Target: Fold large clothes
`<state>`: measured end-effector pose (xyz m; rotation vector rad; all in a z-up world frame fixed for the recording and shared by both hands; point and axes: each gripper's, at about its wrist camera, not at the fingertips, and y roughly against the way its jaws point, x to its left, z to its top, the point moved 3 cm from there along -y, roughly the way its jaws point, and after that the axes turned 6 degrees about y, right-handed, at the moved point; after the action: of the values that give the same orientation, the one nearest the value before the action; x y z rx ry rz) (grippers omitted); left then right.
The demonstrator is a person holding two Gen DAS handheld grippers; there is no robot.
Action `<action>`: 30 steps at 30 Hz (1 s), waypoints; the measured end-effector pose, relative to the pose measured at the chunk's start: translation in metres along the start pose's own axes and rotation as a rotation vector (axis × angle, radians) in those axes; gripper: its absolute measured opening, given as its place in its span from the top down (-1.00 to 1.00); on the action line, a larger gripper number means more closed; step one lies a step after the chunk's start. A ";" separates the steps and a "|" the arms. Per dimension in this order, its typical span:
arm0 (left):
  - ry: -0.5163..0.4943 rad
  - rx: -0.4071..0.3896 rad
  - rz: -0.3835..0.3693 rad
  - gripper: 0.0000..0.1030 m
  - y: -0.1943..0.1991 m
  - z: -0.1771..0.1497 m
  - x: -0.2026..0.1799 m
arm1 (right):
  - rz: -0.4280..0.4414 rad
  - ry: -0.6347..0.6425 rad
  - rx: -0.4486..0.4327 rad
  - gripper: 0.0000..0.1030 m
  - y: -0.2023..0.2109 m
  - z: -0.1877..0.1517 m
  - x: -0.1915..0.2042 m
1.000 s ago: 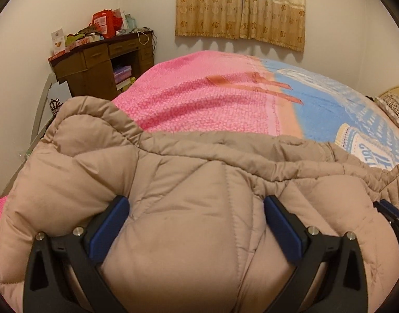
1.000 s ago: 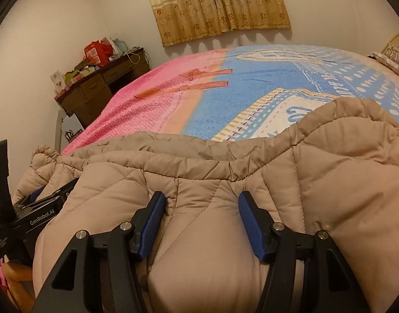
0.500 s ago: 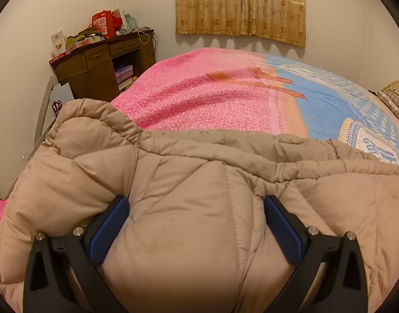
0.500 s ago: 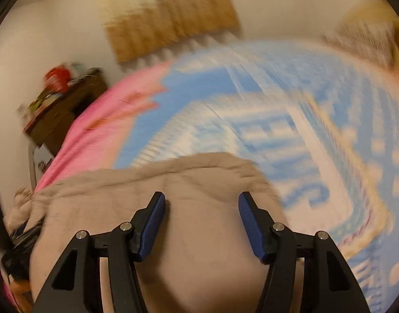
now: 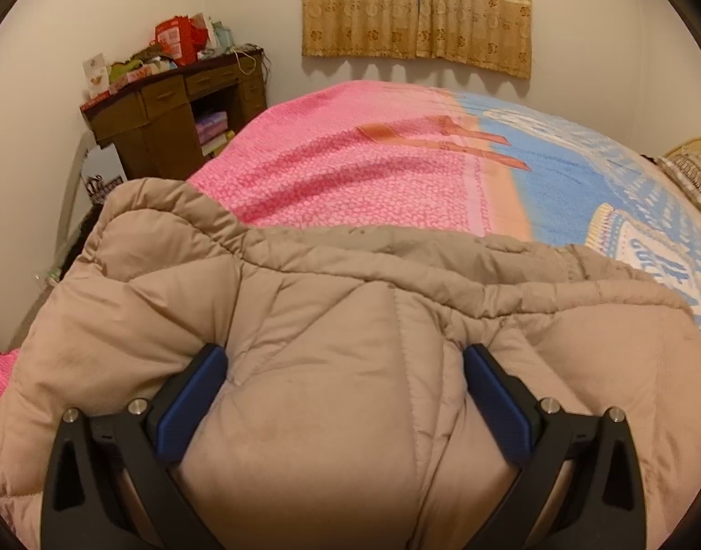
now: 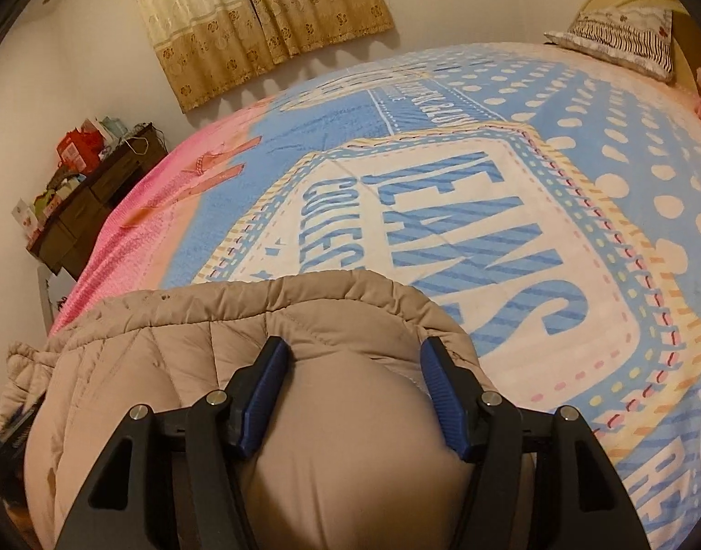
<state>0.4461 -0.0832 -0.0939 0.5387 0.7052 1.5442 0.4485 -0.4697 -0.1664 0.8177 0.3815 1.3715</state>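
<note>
Bedroom light falls warm on a wide bed (image 6: 579,146) spread with a pink-and-blue printed cover, where a puffy tan quilted coat (image 5: 332,302) lies along the bed's near edge. Both grippers bite into it: the left gripper (image 5: 345,394) is clamped on a thick bulge of padding at the coat's middle, its blue pads sunk into the fabric on either side, and the right gripper (image 6: 352,385) is closed the same way on a rounded, stitched end of the coat, toward the pillow (image 6: 620,36) side of the bed. The coat looks soft, bulky and light, its smooth shell likely to slide and its filling likely to spring back, so a deep hold near a seam or hem seems safer than a pinch on loose cloth. Its far hem runs as a gathered ridge across the cover's pink and blue. Beyond the bed, gold curtains (image 5: 416,9) hang on a pale wall. At the bed's far left corner stands a dark wooden desk (image 5: 167,119), its top crowded with boxes and a red bag.
</note>
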 end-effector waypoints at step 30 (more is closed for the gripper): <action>0.131 0.040 0.188 -1.00 0.009 -0.014 0.114 | 0.087 0.382 -0.069 -0.21 0.032 -0.057 0.201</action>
<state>0.4190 0.0283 -0.1050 0.5496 0.8046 1.7557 0.4261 -0.2608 -0.1394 0.5174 0.5957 1.6168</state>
